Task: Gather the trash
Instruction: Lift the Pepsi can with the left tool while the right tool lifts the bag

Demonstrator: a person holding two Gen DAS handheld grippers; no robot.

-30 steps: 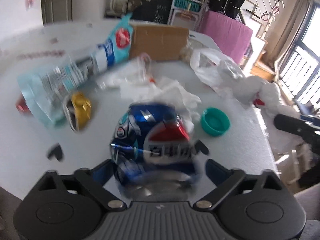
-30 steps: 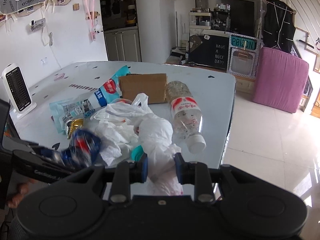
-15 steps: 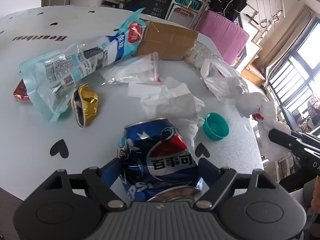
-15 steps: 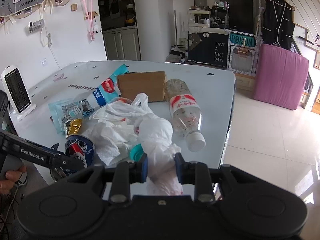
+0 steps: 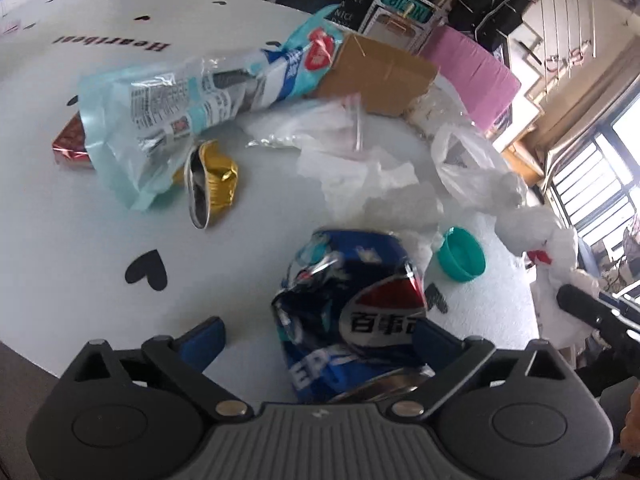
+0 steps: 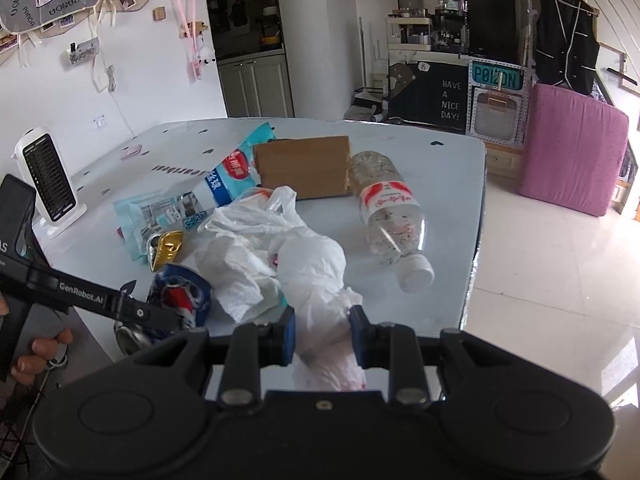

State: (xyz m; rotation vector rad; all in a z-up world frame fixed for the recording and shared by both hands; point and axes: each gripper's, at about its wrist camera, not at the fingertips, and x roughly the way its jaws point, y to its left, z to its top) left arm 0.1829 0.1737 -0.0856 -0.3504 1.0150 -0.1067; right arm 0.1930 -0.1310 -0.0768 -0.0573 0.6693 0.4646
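Note:
A crushed blue Pepsi can (image 5: pixel 352 312) lies on the white table (image 5: pixel 80 260) near its front edge. My left gripper (image 5: pixel 320 334) straddles the can and its jaws are opening. The left pad stands well clear of the can and the right pad sits at its side. In the right wrist view the same can (image 6: pixel 180 296) shows behind the left gripper's finger (image 6: pixel 120 304). My right gripper (image 6: pixel 322 320) is shut on the knotted white plastic bag (image 6: pixel 316 264) at the table's edge.
Around the can lie crumpled tissue (image 5: pixel 372 184), a teal cap (image 5: pixel 460 254), a squashed gold can (image 5: pixel 212 184), a light-blue wrapper (image 5: pixel 180 108) and a red packet (image 5: pixel 70 144). Farther back are a cardboard box (image 5: pixel 376 72) and a plastic bottle (image 6: pixel 388 208). A small heater (image 6: pixel 46 180) stands at the left.
The left jaws squeezed the can, which is now more crumpled, then spread wide again. The left gripper shifted slightly. The right gripper and its bag have not moved.

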